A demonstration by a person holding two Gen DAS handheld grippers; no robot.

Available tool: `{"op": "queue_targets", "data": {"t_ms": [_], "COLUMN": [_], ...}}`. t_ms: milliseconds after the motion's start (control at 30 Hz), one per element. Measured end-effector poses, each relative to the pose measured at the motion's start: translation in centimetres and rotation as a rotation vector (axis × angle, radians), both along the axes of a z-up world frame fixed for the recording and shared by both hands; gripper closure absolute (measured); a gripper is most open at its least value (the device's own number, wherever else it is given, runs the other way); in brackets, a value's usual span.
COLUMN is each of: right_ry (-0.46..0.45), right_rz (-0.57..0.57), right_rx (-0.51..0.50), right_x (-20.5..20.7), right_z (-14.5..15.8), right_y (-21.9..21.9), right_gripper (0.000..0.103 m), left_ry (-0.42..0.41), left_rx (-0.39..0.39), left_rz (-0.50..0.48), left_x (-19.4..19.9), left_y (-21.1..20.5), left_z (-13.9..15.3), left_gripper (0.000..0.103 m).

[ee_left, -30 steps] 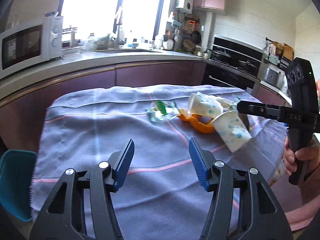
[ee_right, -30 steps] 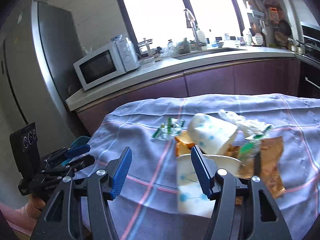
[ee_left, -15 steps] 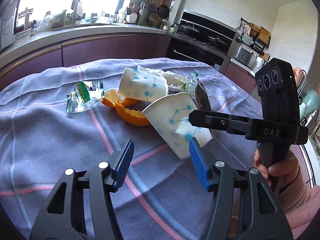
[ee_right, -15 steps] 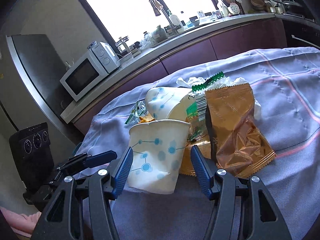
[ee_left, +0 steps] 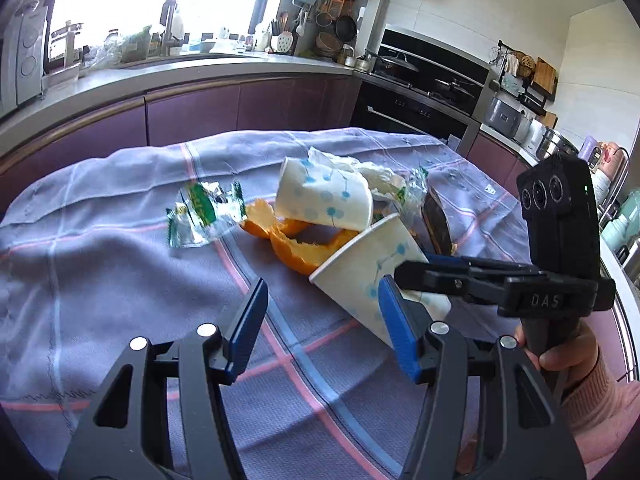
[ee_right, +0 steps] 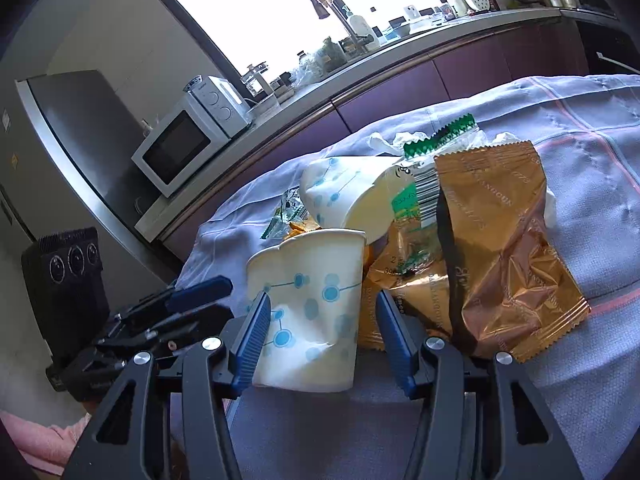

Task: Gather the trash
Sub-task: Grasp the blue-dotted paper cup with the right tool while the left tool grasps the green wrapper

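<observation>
Here, paper cup (ee_right: 308, 312) loosely between wide-open right hand-held gripper (ee_right: 320, 336) pads; left hand-held gripper (ee_left: 320, 320) agape, empty.

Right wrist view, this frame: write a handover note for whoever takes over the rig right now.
Right claw: open, straddling the near white paper cup with blue dots, which lies tipped on the lilac checked tablecloth; not yet clamped.
Left claw: open, empty, hovering beside that cup.
Pile: second dotted paper cup, orange peel, clear green-printed wrapper, gold foil snack bag, crumpled white tissue.
Done: nothing collected.
Left: close on the cup, then clear the rest.
</observation>
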State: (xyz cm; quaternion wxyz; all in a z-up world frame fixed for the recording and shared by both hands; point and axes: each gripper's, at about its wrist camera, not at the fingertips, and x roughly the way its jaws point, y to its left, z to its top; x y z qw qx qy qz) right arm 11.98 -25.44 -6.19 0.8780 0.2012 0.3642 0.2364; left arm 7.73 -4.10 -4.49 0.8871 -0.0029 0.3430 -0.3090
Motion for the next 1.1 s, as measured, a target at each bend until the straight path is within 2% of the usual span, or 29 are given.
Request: {"op": "queue_targets", "data": {"t_ms": [200, 267, 400, 600, 800, 967, 1000, 1100], "right_ry": [0.019, 0.005, -0.010, -0.012, -0.003, 0.002, 0.002, 0.001], "right_rz": [0.054, 0.076, 0.070, 0.054, 0.050, 0.052, 0.051, 0.051], "right_rx": [0.033, 0.056, 0.045, 0.064, 0.080, 0.084, 0.083, 0.079], "right_x": [0.3, 0.1, -0.3, -0.8, -0.7, -0.7, -0.6, -0.4], "right_z": [-0.6, -0.4, -0.1, -0.2, -0.4, -0.6, -0.6, -0.6], "right_y": [0.5, 0.5, 0.3, -0.7, -0.9, -1.0, -1.0, -0.9], "right_gripper": [0.048, 0.062, 0.062, 0.062, 0.062, 0.062, 0.062, 0.062], "left_ry": [-0.027, -0.043, -0.043, -0.011, 0.096, 0.153, 0.158, 0.160], "left_rx": [0.006, 0.035, 0.078, 0.215, 0.235, 0.174, 0.164, 0.149], "left_rz": [0.028, 0.037, 0.078, 0.163, 0.190, 0.191, 0.193, 0.194], "left_x": [3.6, 4.6, 6.6, 10.4, 13.9, 15.2, 15.3, 15.2], "left_y": [0.4, -0.1, -0.2, 0.1, 0.3, 1.1, 1.3, 1.4], "left_z": [2.2, 2.4, 2.2, 0.3, -2.5, -3.6, -3.7, -3.7], "left_gripper": [0.046, 0.046, 0.047, 0.047, 0.046, 0.046, 0.048, 0.061]}}
